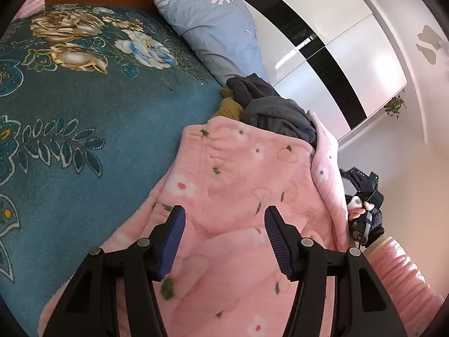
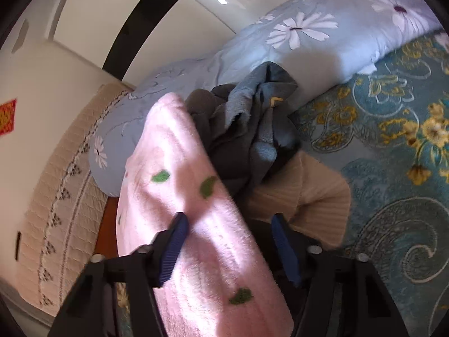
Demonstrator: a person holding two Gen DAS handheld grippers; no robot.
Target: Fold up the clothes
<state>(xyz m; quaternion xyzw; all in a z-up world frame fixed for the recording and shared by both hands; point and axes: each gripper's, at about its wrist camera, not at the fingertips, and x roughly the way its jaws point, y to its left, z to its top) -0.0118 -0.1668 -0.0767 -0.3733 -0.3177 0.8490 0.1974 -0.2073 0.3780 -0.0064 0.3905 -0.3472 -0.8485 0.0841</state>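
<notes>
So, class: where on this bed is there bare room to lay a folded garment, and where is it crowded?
Free: teal blanket, between pink fleece and blue pillow. Crowded: the dark clothes and beige knit heaped against the pillow.

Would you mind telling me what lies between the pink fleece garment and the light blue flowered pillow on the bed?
A heap of dark grey clothes lies between the pink garment and the blue pillow, with a mustard knit piece beside it. Both wrist views show it.
</notes>
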